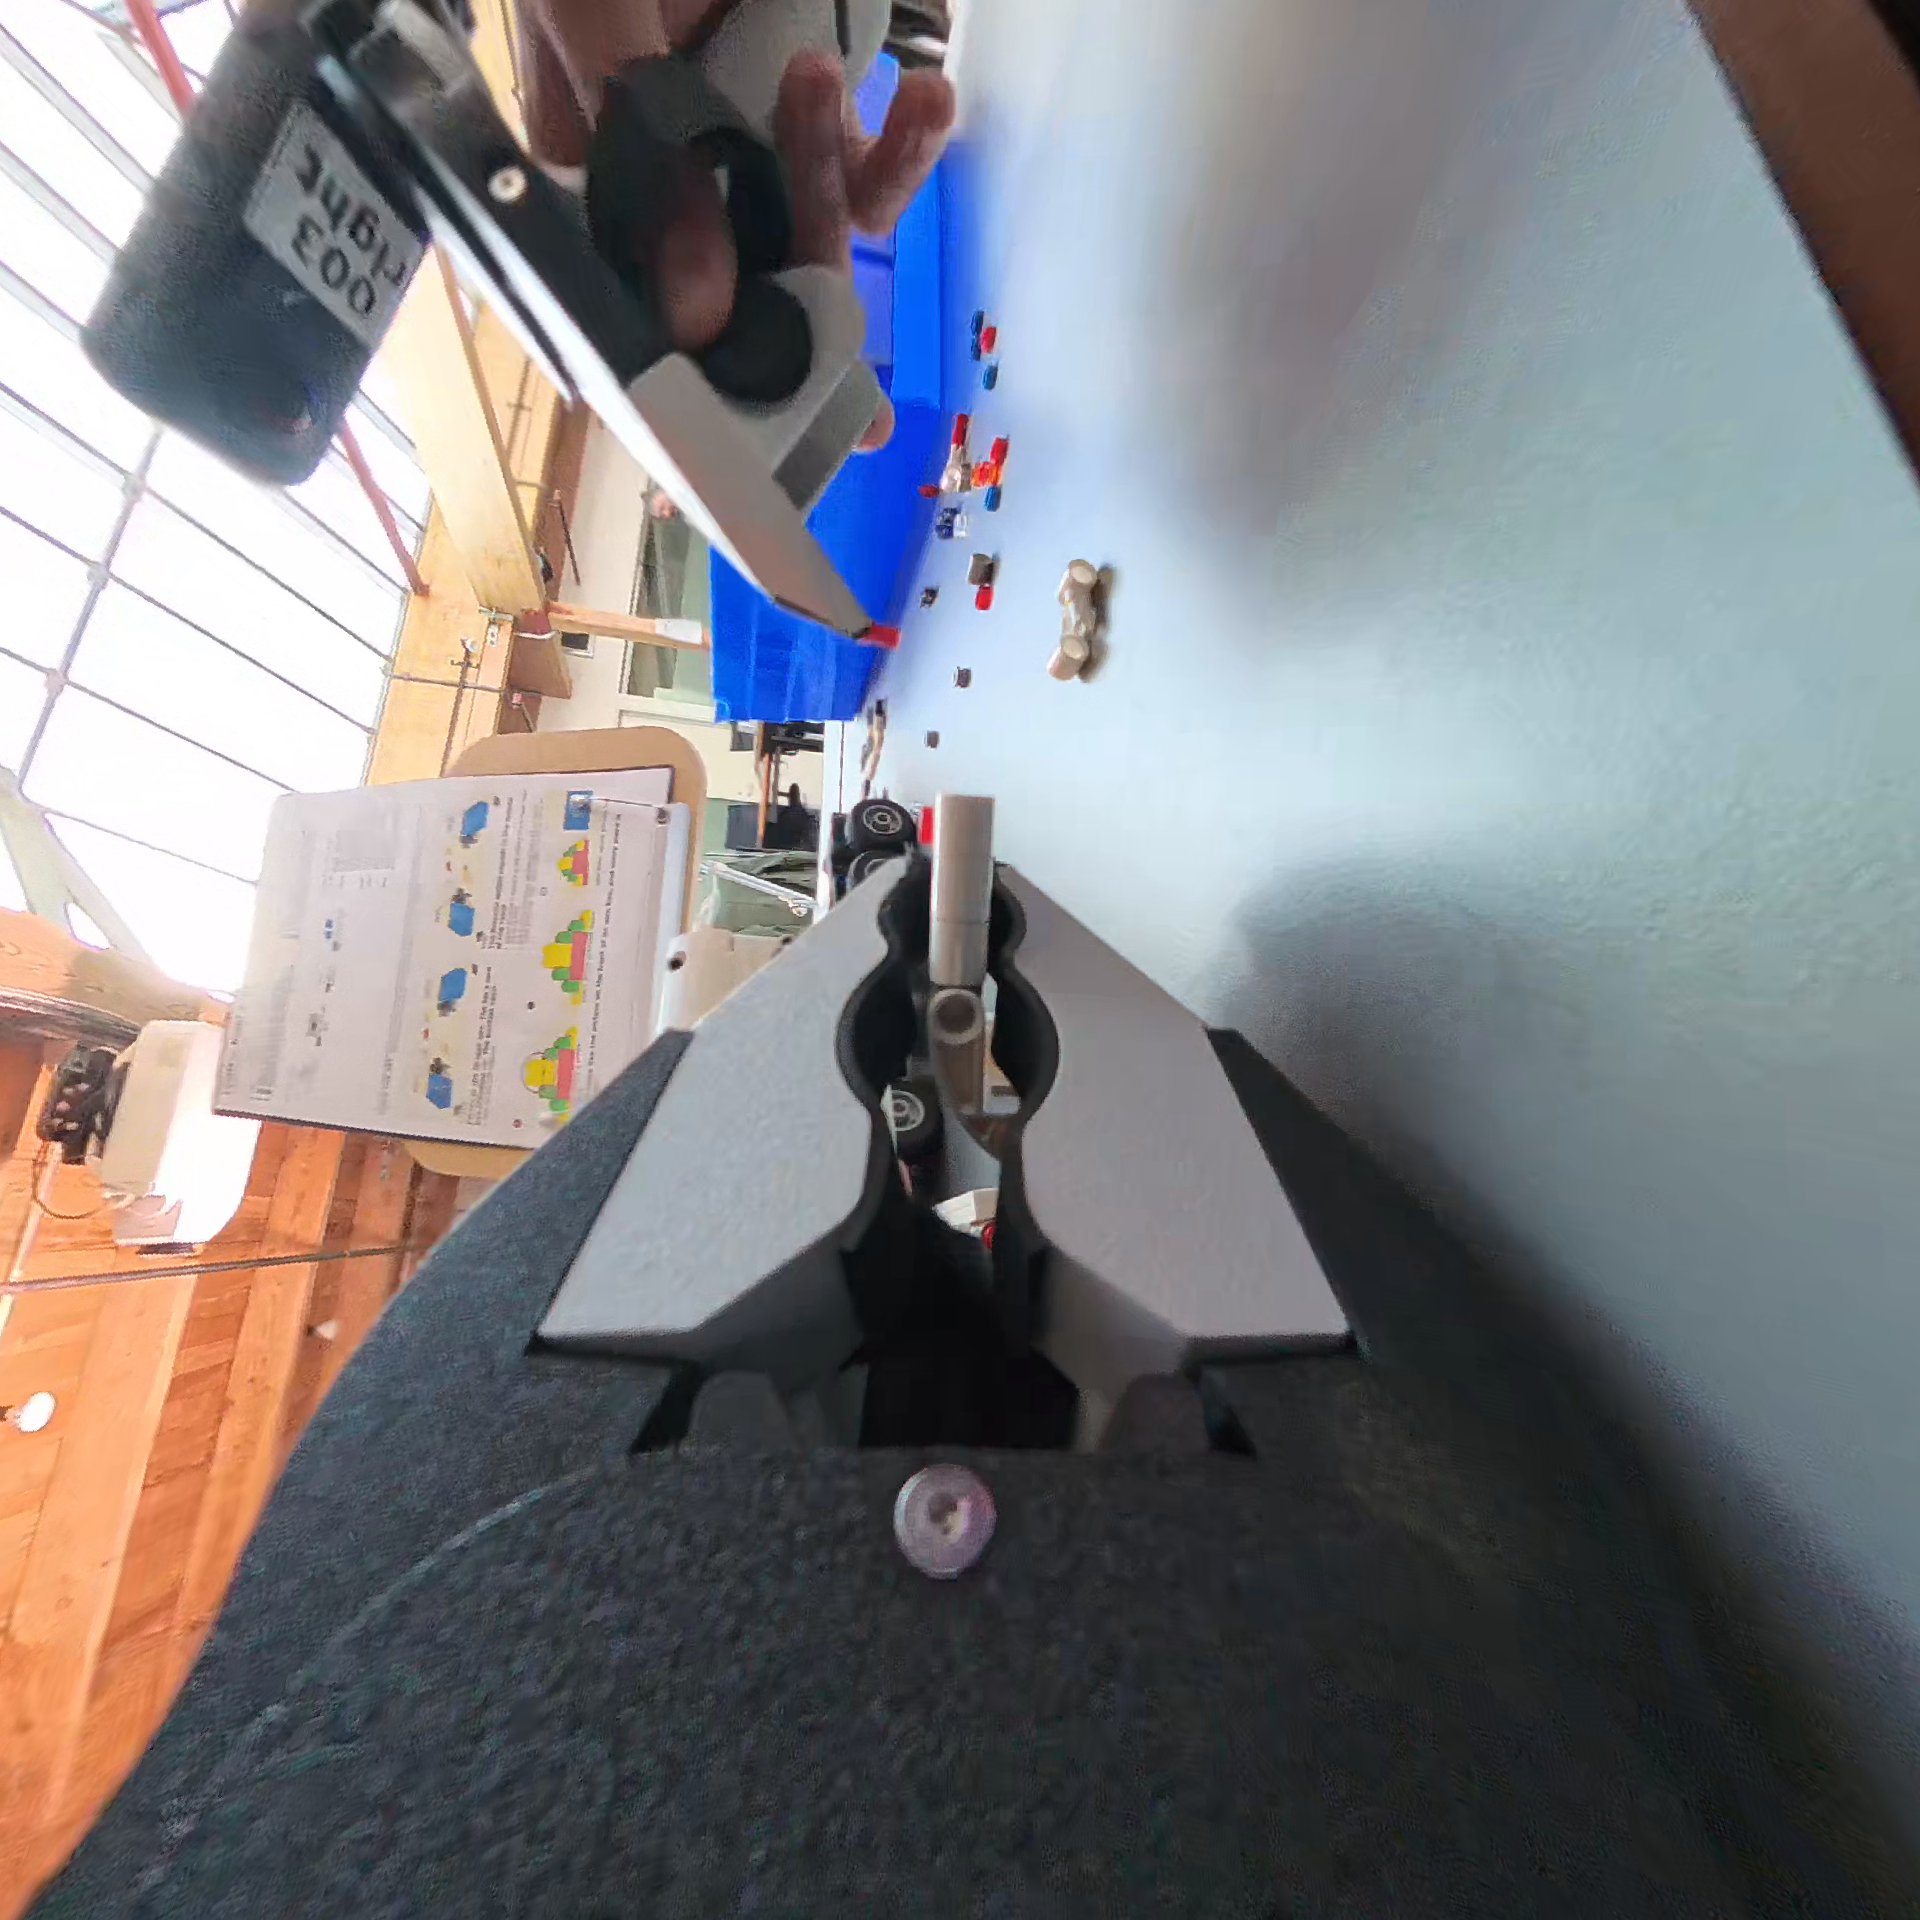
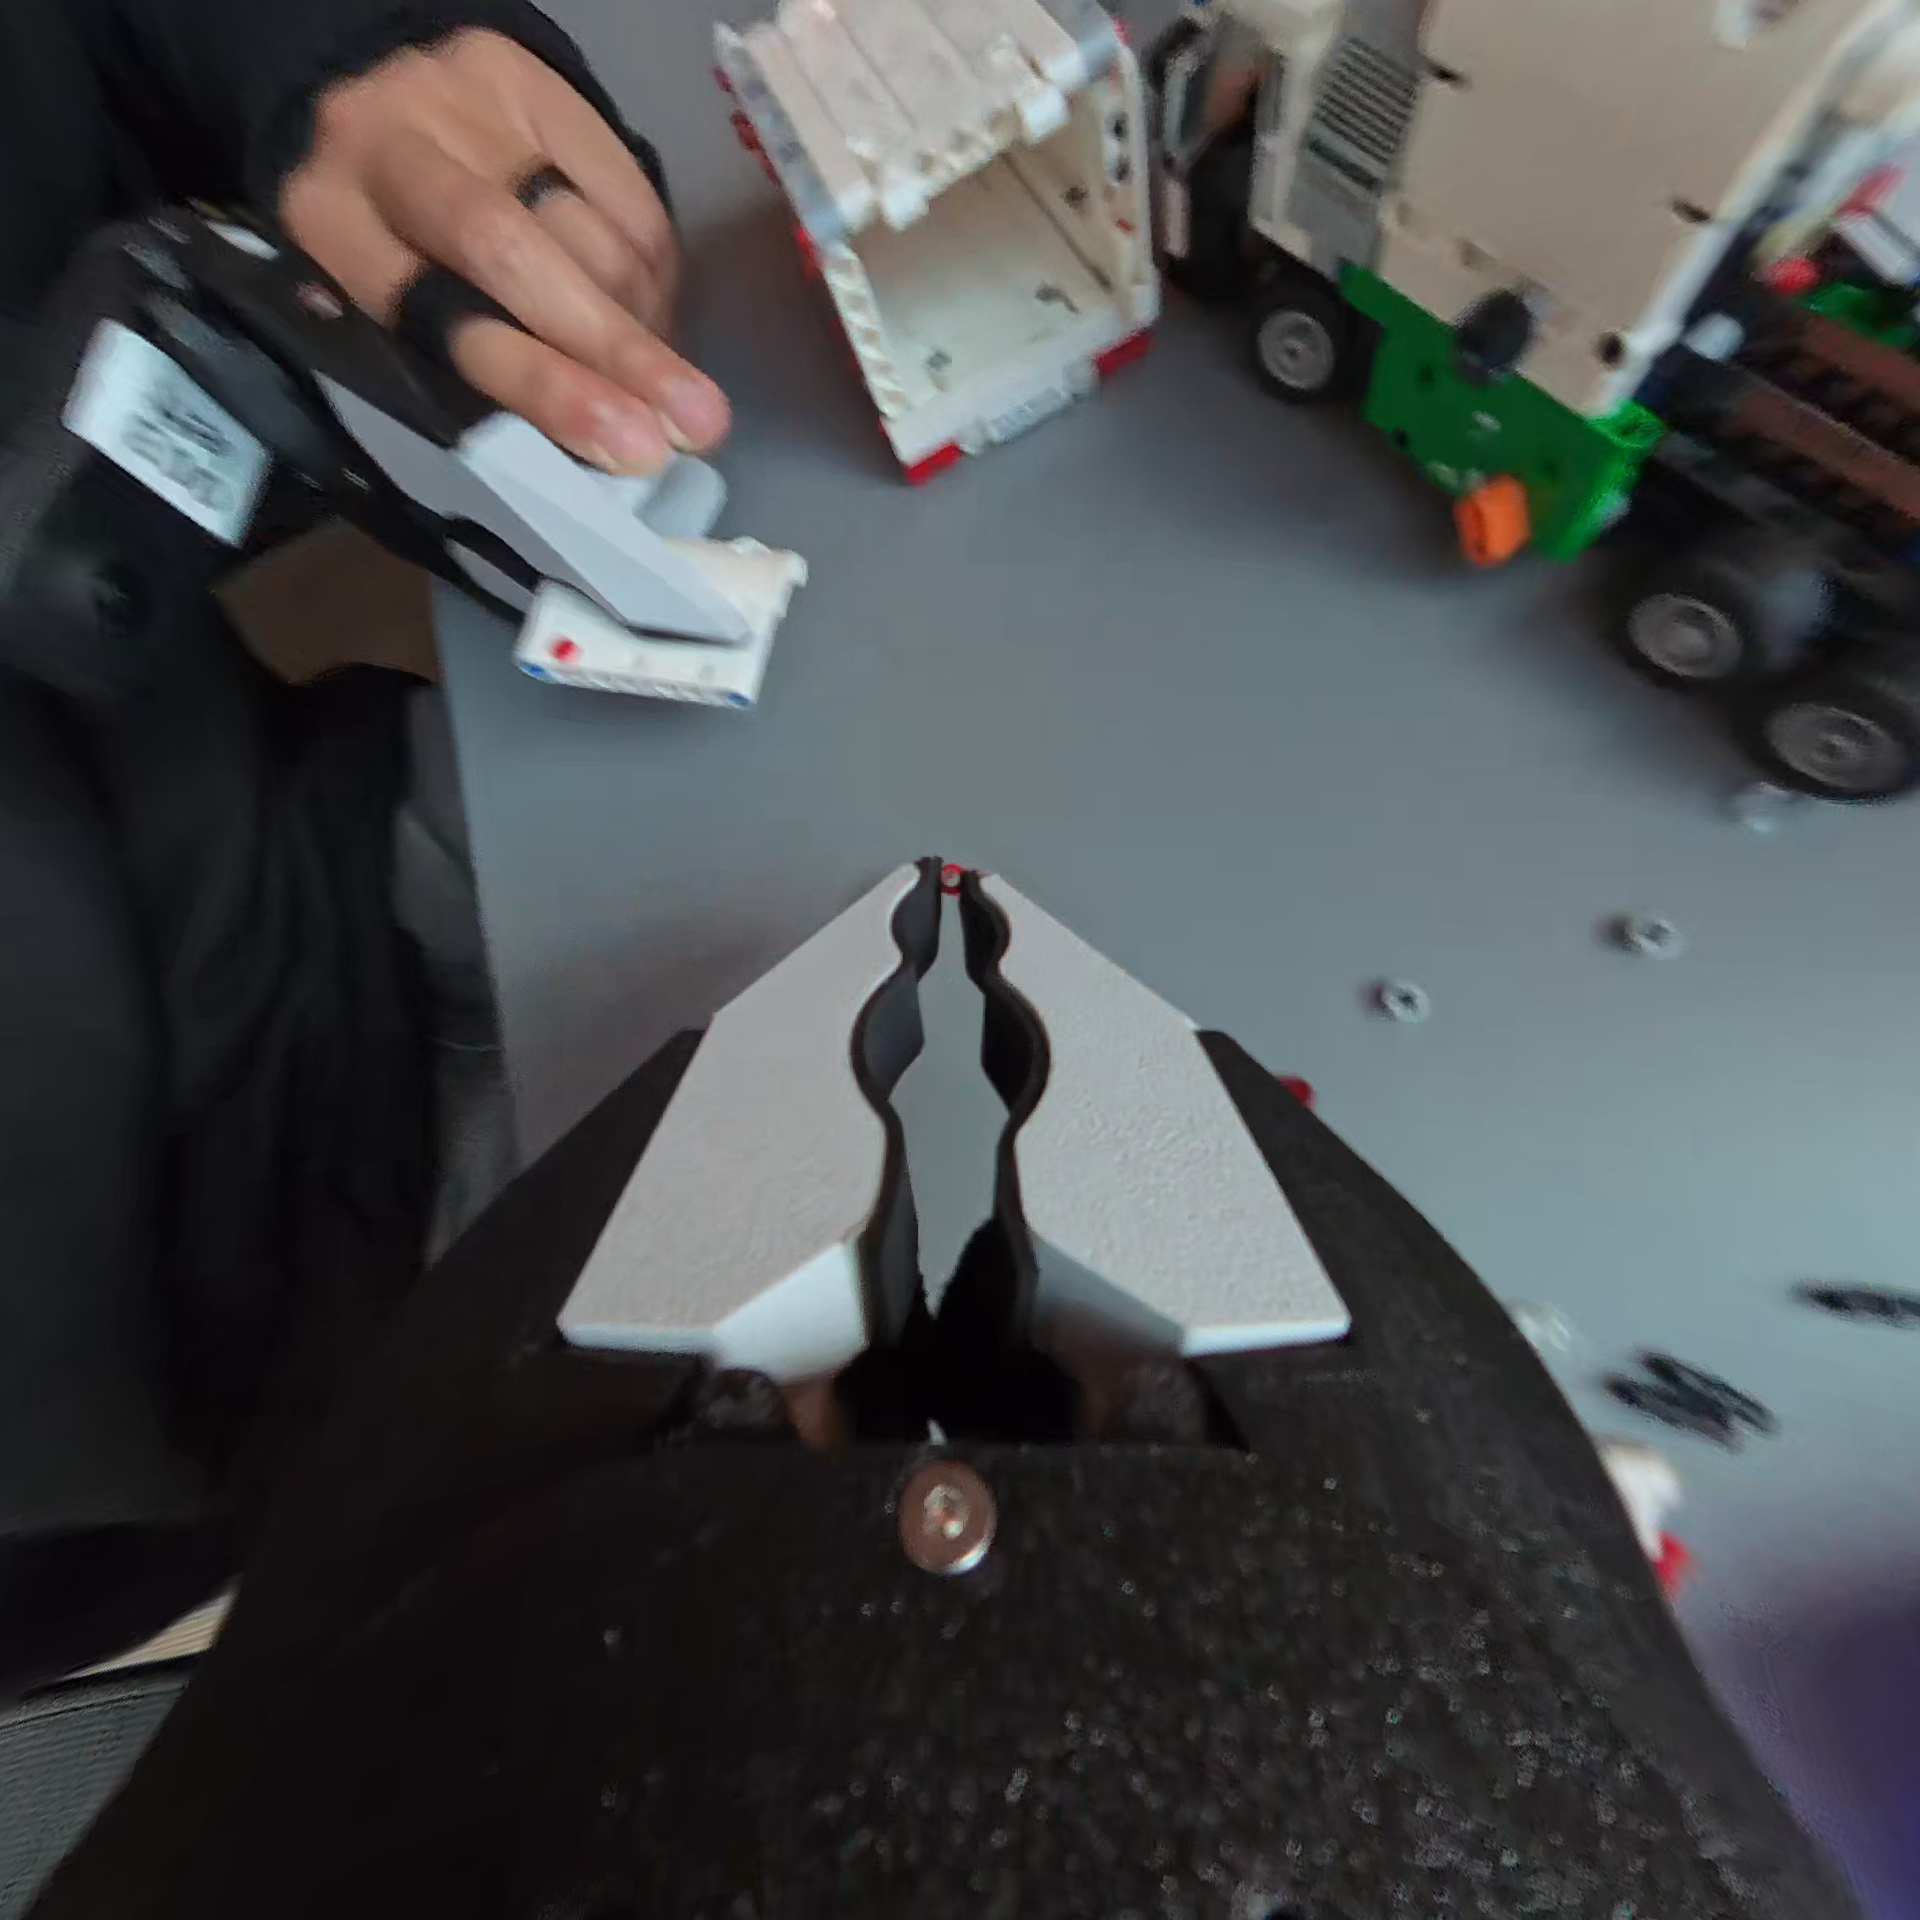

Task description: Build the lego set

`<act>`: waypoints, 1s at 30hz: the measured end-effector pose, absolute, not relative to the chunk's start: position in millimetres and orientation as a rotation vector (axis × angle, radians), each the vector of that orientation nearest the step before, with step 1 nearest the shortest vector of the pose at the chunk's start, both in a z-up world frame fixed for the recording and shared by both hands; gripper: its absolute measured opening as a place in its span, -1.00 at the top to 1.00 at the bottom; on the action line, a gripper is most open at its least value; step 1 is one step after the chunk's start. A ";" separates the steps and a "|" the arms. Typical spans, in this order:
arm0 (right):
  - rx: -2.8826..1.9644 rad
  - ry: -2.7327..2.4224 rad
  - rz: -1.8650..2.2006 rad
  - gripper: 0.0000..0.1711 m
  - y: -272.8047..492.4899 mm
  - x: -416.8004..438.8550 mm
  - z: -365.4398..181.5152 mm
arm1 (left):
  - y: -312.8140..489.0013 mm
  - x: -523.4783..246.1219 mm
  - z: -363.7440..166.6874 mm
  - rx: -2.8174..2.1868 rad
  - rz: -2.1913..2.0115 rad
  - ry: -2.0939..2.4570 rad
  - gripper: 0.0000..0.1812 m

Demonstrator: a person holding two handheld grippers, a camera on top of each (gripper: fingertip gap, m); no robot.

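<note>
My left gripper [image 1: 951, 868] is shut on a flat white lego panel [image 1: 961, 894], seen edge-on between its fingers. In the right wrist view the same gripper [image 2: 717, 621] holds that panel [image 2: 634, 657] above the grey table, at the left. My right gripper [image 2: 948, 873] is shut on a tiny red pin [image 2: 952, 878] at its very tips, to the right of the panel and apart from it. In the left wrist view the right gripper [image 1: 857, 623] shows at the upper left with the red pin [image 1: 885, 635].
A white lego box body [image 2: 966, 260] and a white-and-green truck [image 2: 1507, 343] stand at the back. Small grey pieces [image 2: 1397, 1000] and black pieces [image 2: 1688, 1392] lie to the right. A blue bin [image 1: 894, 343], loose bricks [image 1: 982, 468] and an instruction sheet [image 1: 447, 956] are in the left wrist view. The tips of one gripper are about 8 centimeters away from the tips of the other.
</note>
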State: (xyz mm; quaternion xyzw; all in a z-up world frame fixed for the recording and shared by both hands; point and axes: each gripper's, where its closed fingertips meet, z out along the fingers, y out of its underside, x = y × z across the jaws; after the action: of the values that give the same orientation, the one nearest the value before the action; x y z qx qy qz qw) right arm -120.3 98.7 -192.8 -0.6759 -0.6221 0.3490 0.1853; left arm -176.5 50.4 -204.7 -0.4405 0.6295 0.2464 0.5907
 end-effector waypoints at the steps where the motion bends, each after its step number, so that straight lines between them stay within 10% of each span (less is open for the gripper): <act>1: -1.915 -1.765 0.839 0.97 110.8 -105.9 -200.1 | 50.5 -175.9 -205.4 -1.056 0.540 1.459 0.94; 30: -1.877 -2.011 0.428 0.77 119.9 -66.2 -225.4 | 62.6 -188.5 -188.6 -1.098 0.550 1.359 0.94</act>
State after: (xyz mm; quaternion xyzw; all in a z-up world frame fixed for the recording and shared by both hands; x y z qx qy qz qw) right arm -66.2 119.9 -225.4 -0.6636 -0.7107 0.1514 0.1777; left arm -188.5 62.6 -188.6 -0.4755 0.5883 0.2383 0.6091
